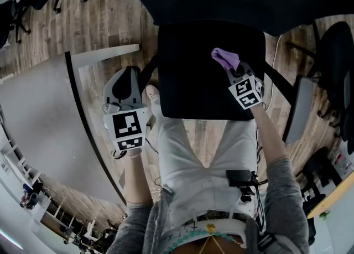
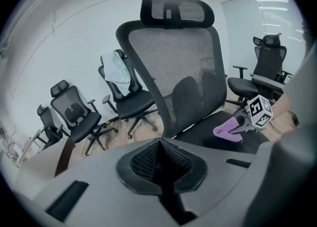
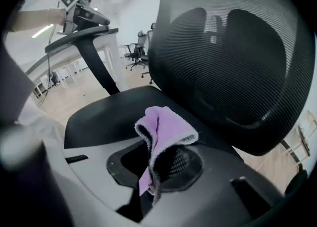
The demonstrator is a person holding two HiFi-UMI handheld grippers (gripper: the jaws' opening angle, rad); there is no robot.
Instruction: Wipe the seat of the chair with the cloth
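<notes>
Wood floor (image 1: 110, 20) | one chair seat (image 1: 193, 81) | one purple cloth (image 1: 225, 57) in right tongs (image 1: 237, 72)

I see white trousers (image 1: 188, 159) and grey sleeves (image 1: 285, 192). The left tongs (image 1: 130, 74) and right tongs (image 1: 239, 70) are grey, each with a black-white marker cube (image 1: 128, 128).

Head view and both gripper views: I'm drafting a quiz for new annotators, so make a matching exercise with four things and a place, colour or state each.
1 cloth
2 left claw
3 seat
4 white garment

A shut, empty
B black
C draped on a background chair
D pinched in the right claw

Pairs: 1-D, 2-A, 3-B, 4-C
</notes>
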